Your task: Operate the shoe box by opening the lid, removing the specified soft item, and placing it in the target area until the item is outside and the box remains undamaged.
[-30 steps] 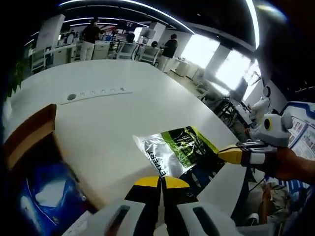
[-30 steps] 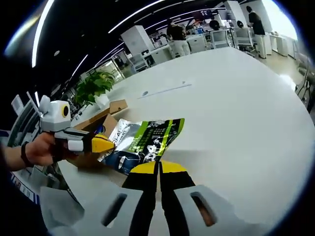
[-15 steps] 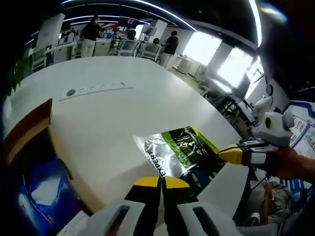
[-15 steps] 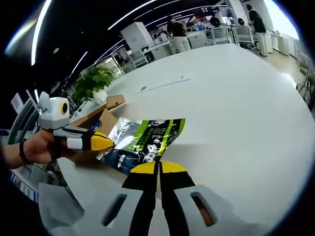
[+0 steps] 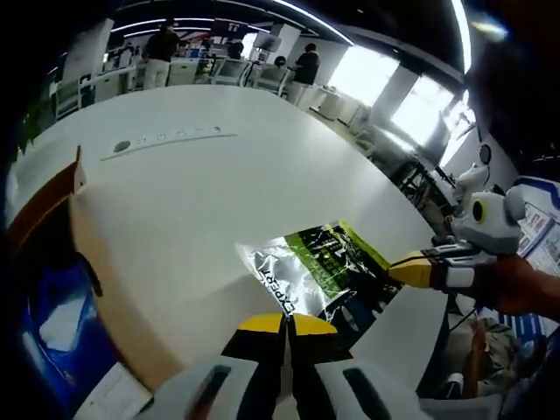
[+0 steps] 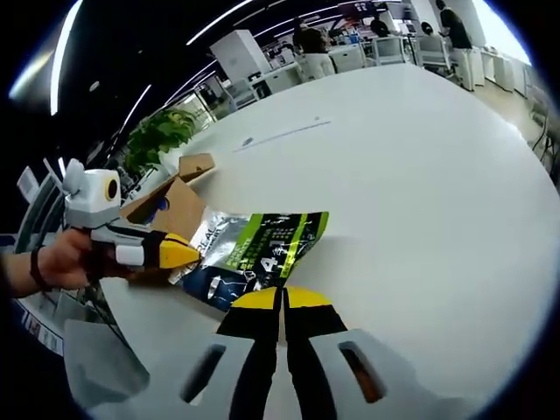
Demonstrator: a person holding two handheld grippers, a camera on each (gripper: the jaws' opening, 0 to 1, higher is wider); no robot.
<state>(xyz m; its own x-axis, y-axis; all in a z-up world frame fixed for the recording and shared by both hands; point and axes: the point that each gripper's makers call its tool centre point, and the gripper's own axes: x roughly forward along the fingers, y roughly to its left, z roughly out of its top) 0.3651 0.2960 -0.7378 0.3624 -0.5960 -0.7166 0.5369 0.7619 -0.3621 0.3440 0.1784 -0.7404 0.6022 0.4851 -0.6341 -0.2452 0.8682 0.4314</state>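
A soft pouch, silver, green and black, hangs just above the white table with a shadow under it. My left gripper is shut on its near silver edge. My right gripper comes in from the right, its yellow tips pinching the pouch's far side. In the right gripper view the pouch stretches between my right gripper, shut on its near edge, and my left gripper at its left corner. The brown shoe box stands open at the left, blue inside.
The box sits beyond the left gripper near the table's edge. A socket strip lies farther along the table. A potted plant, desks and several people stand in the background. A hand holds the left gripper.
Both grippers keep their hold on the pouch. The views have shifted slightly, and the box's brown wall shows more in the left gripper view.
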